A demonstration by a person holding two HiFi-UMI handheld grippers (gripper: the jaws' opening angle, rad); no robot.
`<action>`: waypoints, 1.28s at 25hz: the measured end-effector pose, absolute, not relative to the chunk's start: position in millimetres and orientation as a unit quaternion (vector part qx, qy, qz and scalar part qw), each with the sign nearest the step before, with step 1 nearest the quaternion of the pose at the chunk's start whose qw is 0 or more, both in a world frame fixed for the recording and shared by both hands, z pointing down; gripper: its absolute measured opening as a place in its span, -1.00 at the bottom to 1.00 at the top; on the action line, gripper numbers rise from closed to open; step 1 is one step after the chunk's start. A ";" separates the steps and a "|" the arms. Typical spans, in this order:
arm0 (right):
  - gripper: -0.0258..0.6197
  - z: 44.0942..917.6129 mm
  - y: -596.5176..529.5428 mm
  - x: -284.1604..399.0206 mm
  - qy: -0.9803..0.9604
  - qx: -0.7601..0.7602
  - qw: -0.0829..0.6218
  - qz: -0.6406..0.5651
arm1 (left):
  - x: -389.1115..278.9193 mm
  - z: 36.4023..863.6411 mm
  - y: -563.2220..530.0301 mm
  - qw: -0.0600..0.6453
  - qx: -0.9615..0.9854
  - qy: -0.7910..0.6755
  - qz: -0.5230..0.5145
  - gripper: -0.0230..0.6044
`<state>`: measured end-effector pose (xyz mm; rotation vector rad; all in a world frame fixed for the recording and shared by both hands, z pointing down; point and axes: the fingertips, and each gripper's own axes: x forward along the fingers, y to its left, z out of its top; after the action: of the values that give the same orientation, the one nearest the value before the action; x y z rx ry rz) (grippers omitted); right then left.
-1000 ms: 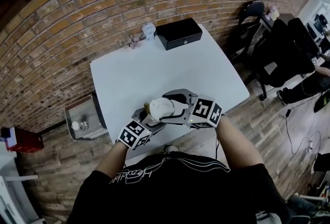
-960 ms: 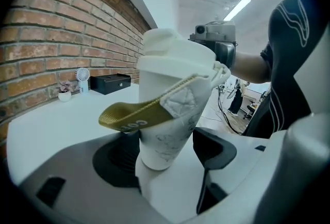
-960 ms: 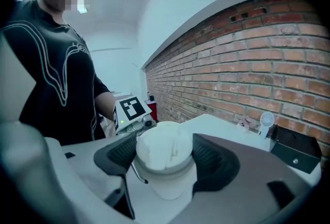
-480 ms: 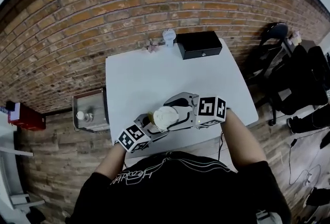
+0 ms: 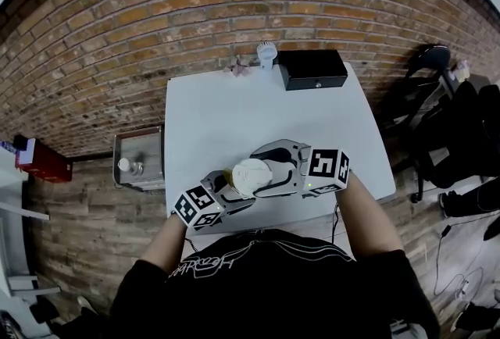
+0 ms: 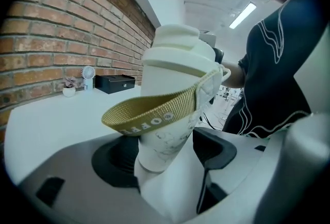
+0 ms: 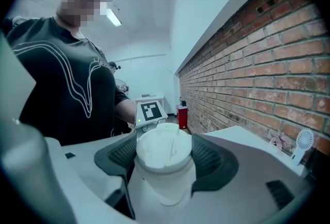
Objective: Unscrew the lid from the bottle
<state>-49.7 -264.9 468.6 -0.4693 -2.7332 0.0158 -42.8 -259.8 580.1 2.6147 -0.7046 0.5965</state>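
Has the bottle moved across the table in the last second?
No: the bottle stays over the table's near edge; only the view shifted.

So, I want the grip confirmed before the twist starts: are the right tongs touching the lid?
Touching. The right gripper view shows the lid wedged between the right tongs, both dark pads pressed against its sides.

Right gripper (image 5: 258,172): turning around the lid (image 5: 248,175), its marker cube (image 5: 328,164) tipping more upright.
Table (image 5: 226,111): sliding toward the head view's centre.
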 end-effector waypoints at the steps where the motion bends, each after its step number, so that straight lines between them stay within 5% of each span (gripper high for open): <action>1: 0.09 465.0 -265.8 -48.9 -0.971 -0.164 0.175 0.007 | -43.2 580.4 -259.4 0.186 0.926 -0.250 0.212 0.15; 12: 0.09 411.5 -273.8 -30.7 -0.988 -0.126 0.085 0.013 | -64.5 565.3 -251.4 0.207 0.918 -0.284 0.181 0.10; 15: 0.09 387.4 -272.9 -27.3 -0.993 -0.109 0.052 0.008 | -81.6 555.8 -240.7 0.208 0.912 -0.304 0.179 -0.21; 18: 0.09 360.6 -269.1 -20.0 -0.996 -0.086 0.020 -0.009 | -100.6 539.7 -228.1 0.211 0.908 -0.317 0.175 -0.77; 24: 0.09 323.1 -252.2 6.4 -0.999 -0.025 -0.017 -0.035 | -126.2 479.3 -228.1 0.202 0.897 -0.381 0.099 -0.83; 32: 0.09 304.3 -197.9 27.6 -0.998 0.056 -0.029 -0.027 | -91.7 386.3 -195.8 0.101 0.906 -0.402 0.089 -0.83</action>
<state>27.6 -197.9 304.3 0.1791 -3.1928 -0.0855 -91.7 -195.8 386.3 2.6763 -1.1887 0.2621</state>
